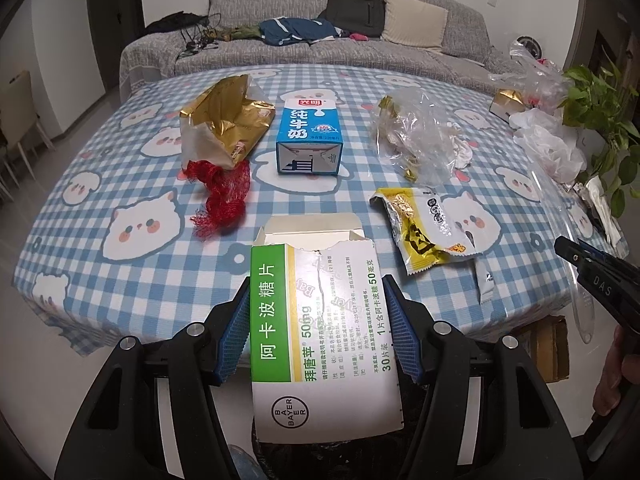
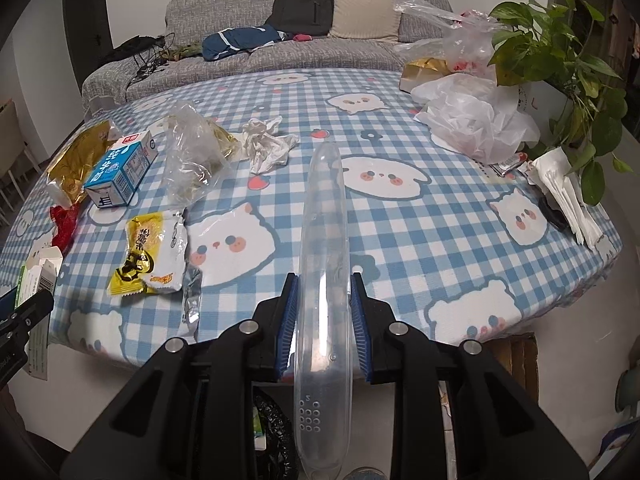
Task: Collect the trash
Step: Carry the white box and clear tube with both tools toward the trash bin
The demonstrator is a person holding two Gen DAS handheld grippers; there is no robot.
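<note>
My left gripper [image 1: 316, 292] is shut on a white and green medicine box [image 1: 320, 320], torn open at its far end, held at the table's near edge. My right gripper [image 2: 324, 284] is shut on a long clear plastic tube case [image 2: 324, 272] that points out over the table. On the checked tablecloth [image 2: 400, 240] lie a blue milk carton [image 1: 309, 140], a gold foil bag [image 1: 224, 120], a red net [image 1: 224, 196], a yellow snack wrapper [image 1: 424, 228], a clear plastic bag [image 1: 420, 136] and a crumpled tissue [image 2: 266, 142]. A black trash bag [image 2: 272, 432] shows below my right gripper.
White plastic bags [image 2: 472, 116] and a potted green plant [image 2: 560, 60] crowd the table's right side, with folded napkins [image 2: 564, 196] near the edge. A grey sofa [image 2: 280, 40] with a backpack and clothes stands behind the table. A cardboard box [image 1: 552, 344] sits on the floor.
</note>
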